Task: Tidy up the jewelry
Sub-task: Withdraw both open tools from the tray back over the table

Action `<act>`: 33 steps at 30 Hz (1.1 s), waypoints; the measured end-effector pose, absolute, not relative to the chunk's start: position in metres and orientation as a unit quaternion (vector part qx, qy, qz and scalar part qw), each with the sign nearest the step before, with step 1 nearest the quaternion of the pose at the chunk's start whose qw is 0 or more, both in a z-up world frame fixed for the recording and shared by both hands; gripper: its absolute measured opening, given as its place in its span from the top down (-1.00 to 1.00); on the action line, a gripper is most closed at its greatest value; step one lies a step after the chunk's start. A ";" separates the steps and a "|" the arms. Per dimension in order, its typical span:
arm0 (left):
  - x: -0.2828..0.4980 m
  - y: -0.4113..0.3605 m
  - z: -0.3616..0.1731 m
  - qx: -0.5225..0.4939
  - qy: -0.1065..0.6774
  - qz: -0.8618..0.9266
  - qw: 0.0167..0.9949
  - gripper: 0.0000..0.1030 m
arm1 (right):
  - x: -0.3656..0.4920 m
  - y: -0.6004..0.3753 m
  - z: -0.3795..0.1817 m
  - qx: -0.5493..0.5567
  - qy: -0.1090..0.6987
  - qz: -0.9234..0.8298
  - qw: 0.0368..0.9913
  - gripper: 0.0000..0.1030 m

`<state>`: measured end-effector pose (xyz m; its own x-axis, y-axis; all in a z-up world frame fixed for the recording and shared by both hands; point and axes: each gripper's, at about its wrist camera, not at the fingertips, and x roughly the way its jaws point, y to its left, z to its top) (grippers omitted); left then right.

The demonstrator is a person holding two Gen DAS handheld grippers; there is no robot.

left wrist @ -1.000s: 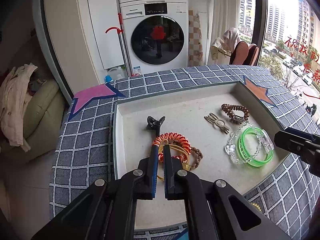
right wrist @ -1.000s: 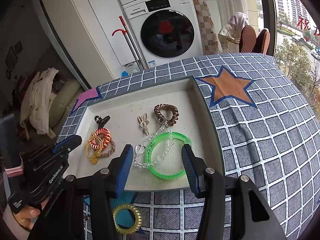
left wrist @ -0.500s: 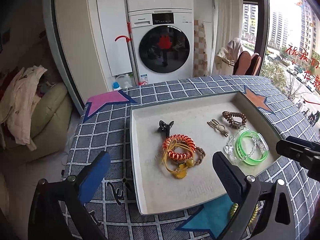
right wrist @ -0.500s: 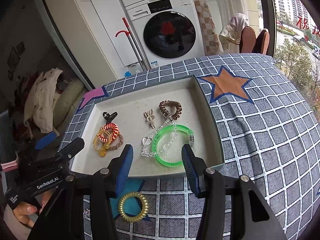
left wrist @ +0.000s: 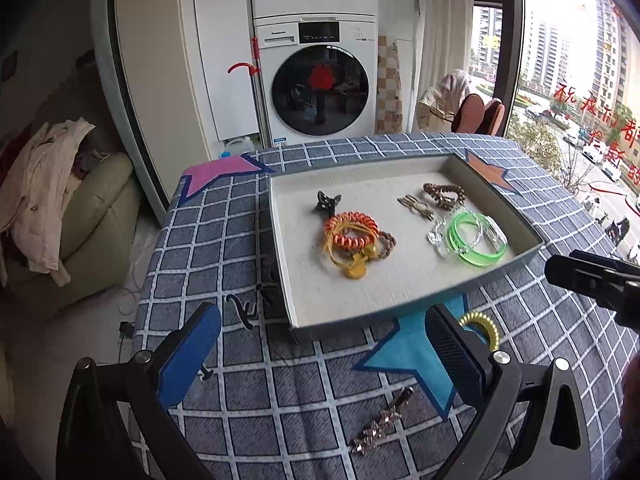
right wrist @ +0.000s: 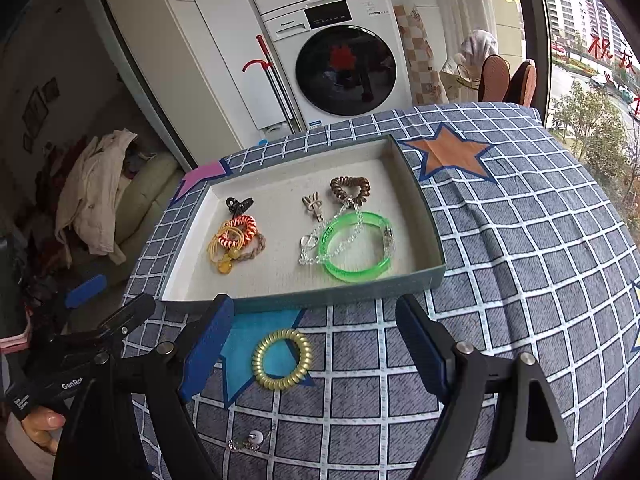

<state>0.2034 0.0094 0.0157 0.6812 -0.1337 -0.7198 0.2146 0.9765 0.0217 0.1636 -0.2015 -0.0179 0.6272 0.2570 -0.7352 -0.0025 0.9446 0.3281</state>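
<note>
Checked blue cloth (right wrist: 520, 240) on the table, washing machine (left wrist: 316, 76) behind. Tray (right wrist: 434, 268) lies long axis left-right, jewelry inside. Gold coil tie (right wrist: 282, 359) on cloth near tray. Left gripper (left wrist: 320, 354) wide open, empty. Right gripper (right wrist: 316, 344) just opened wider, nothing between its jaws.

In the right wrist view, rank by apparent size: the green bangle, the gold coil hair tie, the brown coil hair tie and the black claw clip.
1. Green bangle, clearly largest.
2. Gold coil hair tie; it lies nearer the camera, outside the tray, so it may look bigger than it is.
3. Brown coil hair tie.
4. Black claw clip, smallest.
</note>
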 end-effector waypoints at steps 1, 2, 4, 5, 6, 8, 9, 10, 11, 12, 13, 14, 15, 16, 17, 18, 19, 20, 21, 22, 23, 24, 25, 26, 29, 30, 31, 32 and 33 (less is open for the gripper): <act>0.198 0.010 0.012 0.054 0.390 -0.095 0.914 -1.00 | 0.161 -0.200 -0.021 0.150 0.431 0.076 0.887 -0.70; 0.193 0.011 0.009 0.054 0.394 -0.096 0.913 -1.00 | 0.158 -0.199 -0.023 0.149 0.435 0.077 0.885 -0.70; 0.184 0.013 0.002 0.055 0.403 -0.101 0.908 -1.00 | 0.153 -0.195 -0.029 0.142 0.443 0.077 0.882 -0.70; 0.180 0.013 -0.001 0.057 0.406 -0.101 0.907 -1.00 | 0.149 -0.193 -0.032 0.139 0.446 0.077 0.881 -0.81; 0.176 0.014 -0.005 0.059 0.408 -0.100 0.906 -1.00 | 0.146 -0.192 -0.036 0.139 0.450 0.076 0.879 -0.99; 0.168 0.017 -0.013 0.061 0.413 -0.096 0.904 -1.00 | 0.139 -0.190 -0.042 0.139 0.450 0.077 0.879 -1.00; 0.166 0.018 -0.016 0.060 0.416 -0.095 0.902 -1.00 | 0.136 -0.188 -0.045 0.136 0.455 0.079 0.876 -1.00; 0.164 0.020 -0.020 0.060 0.420 -0.093 0.901 -1.00 | 0.134 -0.186 -0.049 0.134 0.464 0.081 0.872 -1.00; 0.162 0.021 -0.024 0.059 0.424 -0.091 0.899 -1.00 | 0.132 -0.184 -0.052 0.132 0.472 0.084 0.868 -1.00; 0.161 0.023 -0.026 0.059 0.427 -0.090 0.898 -1.00 | 0.130 -0.183 -0.055 0.129 0.477 0.084 0.865 -1.00; 0.159 0.024 -0.028 0.059 0.429 -0.089 0.897 -1.00 | 0.129 -0.181 -0.058 0.126 0.482 0.084 0.863 -1.00; 0.157 0.025 -0.030 0.059 0.431 -0.088 0.896 -1.00 | 0.127 -0.180 -0.061 0.123 0.487 0.084 0.861 -1.00; 0.156 0.026 -0.032 0.059 0.432 -0.087 0.896 -1.00 | 0.126 -0.179 -0.063 0.123 0.492 0.084 0.858 -1.00; 0.154 0.026 -0.033 0.061 0.433 -0.087 0.895 -1.00 | 0.125 -0.179 -0.066 0.123 0.497 0.085 0.855 -1.00; 0.153 0.026 -0.035 0.063 0.434 -0.087 0.895 -1.00 | 0.124 -0.178 -0.068 0.124 0.500 0.086 0.853 -1.00; 0.153 0.026 -0.036 0.064 0.435 -0.087 0.894 -1.00 | 0.123 -0.177 -0.069 0.124 0.501 0.085 0.852 -1.00; 0.152 0.025 -0.037 0.064 0.436 -0.088 0.893 -1.00 | 0.122 -0.176 -0.070 0.123 0.502 0.082 0.852 -1.00; 0.151 0.025 -0.038 0.064 0.437 -0.089 0.893 -1.00 | 0.120 -0.175 -0.071 0.120 0.503 0.079 0.852 -1.00; 0.150 0.025 -0.039 0.065 0.439 -0.089 0.892 -1.00 | 0.119 -0.173 -0.072 0.116 0.505 0.077 0.852 -1.00; 0.150 0.025 -0.040 0.066 0.439 -0.089 0.891 -1.00 | 0.118 -0.171 -0.071 0.113 0.505 0.079 0.852 -1.00; 0.150 0.025 -0.040 0.067 0.440 -0.089 0.891 -1.00 | 0.116 -0.169 -0.070 0.110 0.504 0.082 0.853 -1.00; 0.150 0.025 -0.041 0.068 0.439 -0.089 0.891 -1.00 | 0.114 -0.166 -0.069 0.105 0.502 0.085 0.854 -1.00; 0.151 0.025 -0.041 0.068 0.440 -0.089 0.891 -1.00 | 0.112 -0.163 -0.068 0.100 0.501 0.087 0.855 -1.00; 0.151 0.026 -0.041 0.065 0.441 -0.089 0.891 -1.00 | 0.111 -0.160 -0.067 0.096 0.499 0.090 0.857 -1.00; 0.154 0.028 -0.042 0.057 0.443 -0.093 0.890 -1.00 | 0.105 -0.152 -0.068 0.085 0.497 0.105 0.857 -1.00; 0.156 0.029 -0.042 0.056 0.444 -0.094 0.890 -1.00 | 0.104 -0.149 -0.069 0.081 0.497 0.109 0.857 -1.00; 0.157 0.029 -0.043 0.055 0.444 -0.096 0.889 -1.00 | 0.102 -0.146 -0.070 0.076 0.498 0.112 0.857 -1.00; 0.157 0.029 -0.044 0.054 0.445 -0.098 0.889 -1.00 | 0.101 -0.144 -0.071 0.072 0.498 0.115 0.857 -1.00; 0.158 0.028 -0.044 0.055 0.447 -0.100 0.887 -1.00 | 0.100 -0.142 -0.072 0.067 0.499 0.117 0.856 -0.98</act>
<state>0.1584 0.0280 -0.0444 0.5810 -0.1276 -0.8038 0.2260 0.9741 0.0087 0.0996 -0.1421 -0.0722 0.4753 0.2680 -0.8380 -0.1334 0.9634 0.2324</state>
